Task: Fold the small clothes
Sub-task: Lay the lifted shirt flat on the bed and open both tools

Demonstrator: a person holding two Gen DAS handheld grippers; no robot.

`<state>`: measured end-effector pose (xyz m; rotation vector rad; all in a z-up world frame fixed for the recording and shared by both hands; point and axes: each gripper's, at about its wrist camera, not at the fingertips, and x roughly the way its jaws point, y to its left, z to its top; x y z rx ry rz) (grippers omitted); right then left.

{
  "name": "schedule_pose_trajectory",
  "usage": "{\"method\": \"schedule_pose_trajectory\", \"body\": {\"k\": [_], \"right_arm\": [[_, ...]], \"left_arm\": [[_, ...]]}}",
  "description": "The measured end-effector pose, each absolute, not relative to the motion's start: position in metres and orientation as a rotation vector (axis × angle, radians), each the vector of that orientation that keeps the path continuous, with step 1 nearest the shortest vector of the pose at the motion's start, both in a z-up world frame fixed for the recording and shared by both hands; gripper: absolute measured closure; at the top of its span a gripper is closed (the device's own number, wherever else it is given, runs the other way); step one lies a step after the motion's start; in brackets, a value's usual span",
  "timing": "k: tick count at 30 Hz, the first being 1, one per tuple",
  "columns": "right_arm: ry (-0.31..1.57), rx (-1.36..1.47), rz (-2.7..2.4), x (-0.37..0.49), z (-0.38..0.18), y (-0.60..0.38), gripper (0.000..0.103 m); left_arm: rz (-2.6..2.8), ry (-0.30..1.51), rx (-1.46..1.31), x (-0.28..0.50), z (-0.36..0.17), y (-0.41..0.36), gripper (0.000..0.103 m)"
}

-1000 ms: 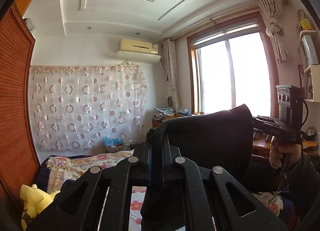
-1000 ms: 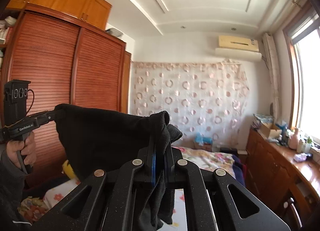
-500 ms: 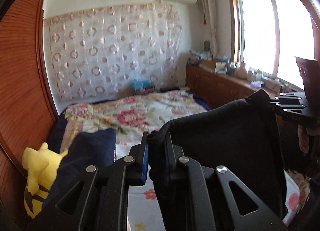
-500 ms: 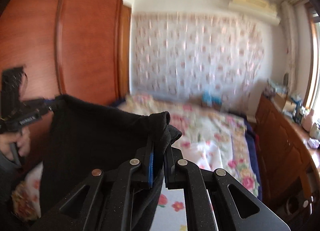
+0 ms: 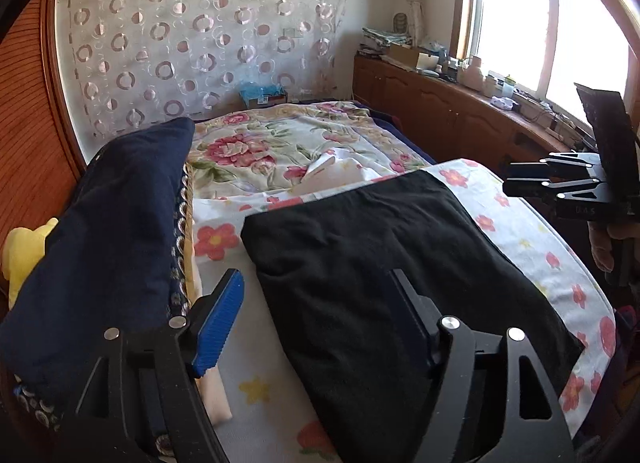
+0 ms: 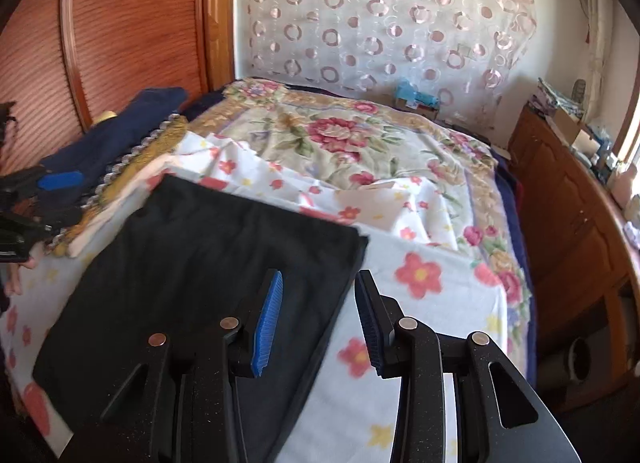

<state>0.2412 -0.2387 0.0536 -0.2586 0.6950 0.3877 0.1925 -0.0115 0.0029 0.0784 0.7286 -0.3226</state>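
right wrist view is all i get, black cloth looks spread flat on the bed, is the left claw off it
observer: Yes. The left claw stands wide open, its jaws having just been opening; the black cloth lies beneath it, with neither pad pressing on it.
operator: any bunching on that side
observer: The cloth's edge nearest that claw is rumpled, with a raised crease; the rest lies fairly smooth.
operator: what's past the navy cushion
observer: A yellow plush toy peeks out beside the navy cushion, on the wardrobe side.
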Motion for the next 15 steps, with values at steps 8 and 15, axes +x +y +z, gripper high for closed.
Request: {"method": "schedule_pose_trajectory", "body": {"k": [8,15], "right_arm": [[0.742,-0.191,0.438,0.161,0.006,-0.271,0.041],[0.792,-0.167,0.43,0.119,-0.005,-0.295,0.041]], "left_arm": [[-0.314,0.787,0.047,0.138,-0.024,-0.001,0.029],[-0.335,0.838,0.014,0.093,-0.046,0.002,0.029]]}}
